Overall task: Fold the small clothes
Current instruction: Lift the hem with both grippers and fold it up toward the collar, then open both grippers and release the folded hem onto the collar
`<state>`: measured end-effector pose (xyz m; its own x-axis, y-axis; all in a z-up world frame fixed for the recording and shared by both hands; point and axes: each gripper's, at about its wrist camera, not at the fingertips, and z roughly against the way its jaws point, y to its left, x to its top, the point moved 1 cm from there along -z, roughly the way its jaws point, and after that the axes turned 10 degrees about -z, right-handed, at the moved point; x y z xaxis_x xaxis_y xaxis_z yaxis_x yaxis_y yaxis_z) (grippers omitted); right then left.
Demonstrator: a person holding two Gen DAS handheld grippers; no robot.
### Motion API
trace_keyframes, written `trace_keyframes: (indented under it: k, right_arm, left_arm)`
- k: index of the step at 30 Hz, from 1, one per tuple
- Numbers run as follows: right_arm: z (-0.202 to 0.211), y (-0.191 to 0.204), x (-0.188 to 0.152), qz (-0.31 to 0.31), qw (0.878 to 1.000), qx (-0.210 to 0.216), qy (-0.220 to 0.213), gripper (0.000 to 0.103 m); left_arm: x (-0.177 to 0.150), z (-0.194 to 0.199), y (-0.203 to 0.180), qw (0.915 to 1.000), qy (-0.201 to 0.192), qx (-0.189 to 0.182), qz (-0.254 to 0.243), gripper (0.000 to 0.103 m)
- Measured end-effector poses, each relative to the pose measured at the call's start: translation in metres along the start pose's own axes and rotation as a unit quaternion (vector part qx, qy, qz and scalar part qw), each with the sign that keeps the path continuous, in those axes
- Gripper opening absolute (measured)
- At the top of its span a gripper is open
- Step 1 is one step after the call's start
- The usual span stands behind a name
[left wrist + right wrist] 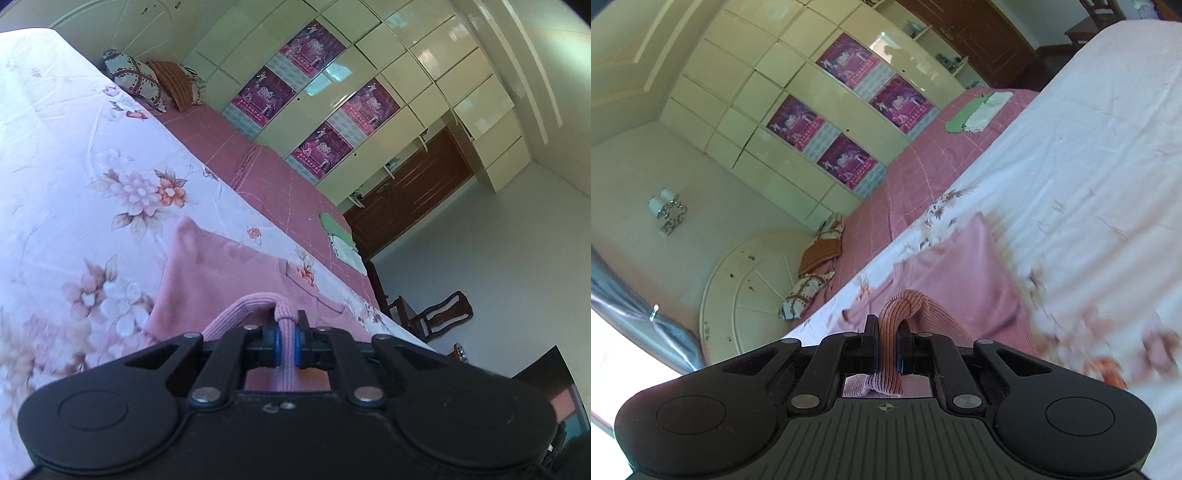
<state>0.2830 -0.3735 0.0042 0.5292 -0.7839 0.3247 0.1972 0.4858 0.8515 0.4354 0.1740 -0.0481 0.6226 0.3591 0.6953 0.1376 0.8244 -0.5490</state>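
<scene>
left tongs [287, 341] and right tongs [886, 347] pinching pink garment [221, 280] hem

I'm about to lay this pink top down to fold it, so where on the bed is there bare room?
Both the left gripper and right gripper pinch the pink garment. Bare floral sheet lies open beyond the garment, toward the pillows. The pink checked cover is bare between pillows and the green and white folded clothes; that far corner is taken.

- The bed [66, 155] carried a floral sheet [1089, 166] over a pink checked cover [266, 173].
- A pink garment [221, 280] lay on the sheet.
- Pillows [147, 79] sat toward 11 o'clock; green and white cloths [341, 240] toward 3 o'clock.
</scene>
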Motion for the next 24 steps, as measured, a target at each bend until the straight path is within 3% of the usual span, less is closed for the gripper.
trace_keyframes:
  k: [4,9,11,12,14,15,16,20,24]
  right_arm:
    - [-0.065,-0.010,0.042,-0.016,0.999,-0.024,0.023,0.008]
    - [-0.145,-0.042,0.075,-0.042,0.997,-0.047,0.049,0.008]
    - [-0.172,-0.058,0.081,-0.050,0.996,-0.045,0.061,0.008]
    - [-0.182,-0.064,0.084,-0.050,0.996,-0.041,0.061,0.008]
    - [-0.193,-0.070,0.090,-0.040,0.997,-0.038,0.053,0.016]
    - [-0.195,-0.072,0.093,-0.040,0.998,-0.035,0.044,0.040]
    - [-0.191,-0.071,0.095,-0.030,0.999,-0.025,0.029,0.057]
    - [-0.175,-0.065,0.101,0.026,1.000,-0.008,-0.003,0.057]
    - [-0.181,-0.052,0.089,0.121,0.992,-0.039,0.024,0.057]
  left_arm:
    - [0.026,-0.071,0.011,0.9990,0.034,0.027,-0.011,0.006]
    - [0.031,-0.138,0.035,0.9960,0.073,0.047,-0.022,0.006]
    - [0.031,-0.154,0.044,0.9959,0.076,0.042,-0.027,0.009]
    - [0.032,-0.155,0.049,0.9971,0.063,0.037,-0.021,0.016]
    - [0.034,-0.149,0.058,0.9992,0.028,0.027,-0.009,0.040]
    - [0.037,-0.144,0.059,0.9993,0.012,0.033,-0.013,0.055]
    - [0.041,-0.139,0.058,0.9989,0.001,0.038,-0.027,0.059]
    - [0.054,-0.143,0.050,0.9925,0.028,0.043,-0.111,0.059]
    - [0.055,-0.163,0.029,0.9740,0.071,0.057,-0.207,0.055]
